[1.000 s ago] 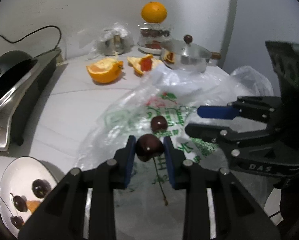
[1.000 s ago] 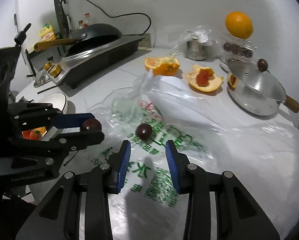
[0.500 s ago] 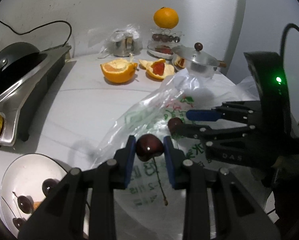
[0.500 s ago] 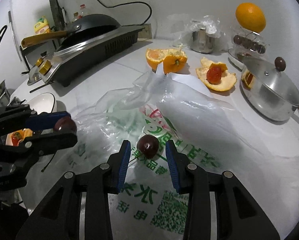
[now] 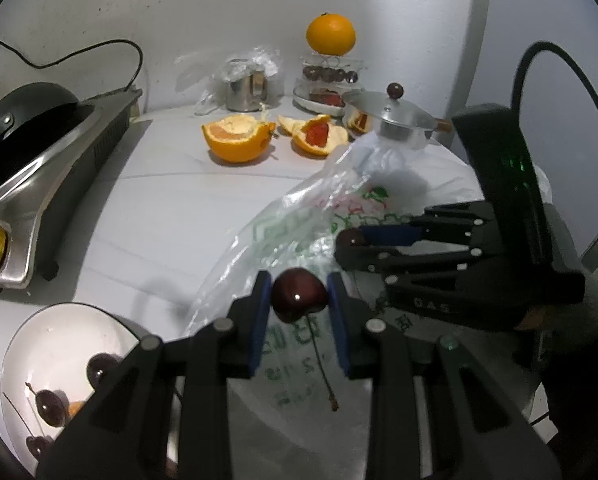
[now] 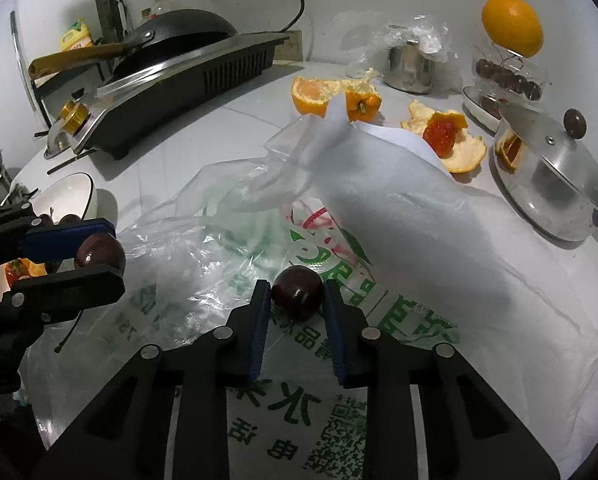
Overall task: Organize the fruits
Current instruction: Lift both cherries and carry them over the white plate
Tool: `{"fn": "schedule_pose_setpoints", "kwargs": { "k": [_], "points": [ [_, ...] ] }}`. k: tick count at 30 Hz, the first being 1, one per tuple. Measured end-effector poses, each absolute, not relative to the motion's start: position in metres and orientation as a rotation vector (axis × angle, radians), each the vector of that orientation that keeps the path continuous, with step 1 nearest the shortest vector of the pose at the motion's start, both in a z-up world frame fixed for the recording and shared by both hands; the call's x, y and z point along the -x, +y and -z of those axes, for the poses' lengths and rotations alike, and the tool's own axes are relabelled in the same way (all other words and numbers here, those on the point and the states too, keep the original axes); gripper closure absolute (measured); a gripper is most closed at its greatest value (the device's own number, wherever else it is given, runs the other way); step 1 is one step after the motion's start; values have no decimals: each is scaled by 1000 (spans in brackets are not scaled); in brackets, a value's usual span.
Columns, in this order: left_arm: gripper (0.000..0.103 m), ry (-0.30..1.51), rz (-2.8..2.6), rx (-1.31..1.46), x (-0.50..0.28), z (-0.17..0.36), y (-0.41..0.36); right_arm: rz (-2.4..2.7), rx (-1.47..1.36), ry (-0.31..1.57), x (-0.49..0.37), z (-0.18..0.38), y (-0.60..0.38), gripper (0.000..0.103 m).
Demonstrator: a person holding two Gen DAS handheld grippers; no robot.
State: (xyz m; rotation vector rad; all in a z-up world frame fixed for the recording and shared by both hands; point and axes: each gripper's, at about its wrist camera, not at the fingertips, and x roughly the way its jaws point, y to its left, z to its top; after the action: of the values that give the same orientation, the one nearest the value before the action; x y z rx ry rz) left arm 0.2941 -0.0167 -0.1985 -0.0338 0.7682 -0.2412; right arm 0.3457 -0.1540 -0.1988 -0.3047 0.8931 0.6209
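My left gripper is shut on a dark red cherry whose stem hangs down, held above the plastic bag. It also shows in the right wrist view. A second cherry lies on the bag between the fingers of my right gripper, which stand just beside it with small gaps. A white bowl at the lower left holds several cherries.
A stove with a black pan stands at the left. Orange halves and peel, a lidded steel pot, a steel cup and a tiered stand topped by an orange sit at the back.
My right gripper has moved forward so the loose cherry now sits between its fingers. My left gripper, still holding its cherry, has drawn back toward the bowl.
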Motion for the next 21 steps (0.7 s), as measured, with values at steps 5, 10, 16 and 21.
{"fn": "schedule_pose_setpoints", "kwargs": {
  "k": [5, 10, 16, 21],
  "points": [
    [74, 752, 238, 29, -287, 192, -15, -610, 308, 871, -338, 190, -155, 77],
    [74, 737, 243, 24, -277, 184, -16, -608, 311, 847, -325, 178, -156, 77],
    [74, 717, 249, 15, -264, 175, -16, -603, 309, 824, -309, 165, -157, 77],
    [74, 701, 252, 8, -252, 169, -17, -606, 314, 801, -292, 154, -155, 77]
  ]
}}
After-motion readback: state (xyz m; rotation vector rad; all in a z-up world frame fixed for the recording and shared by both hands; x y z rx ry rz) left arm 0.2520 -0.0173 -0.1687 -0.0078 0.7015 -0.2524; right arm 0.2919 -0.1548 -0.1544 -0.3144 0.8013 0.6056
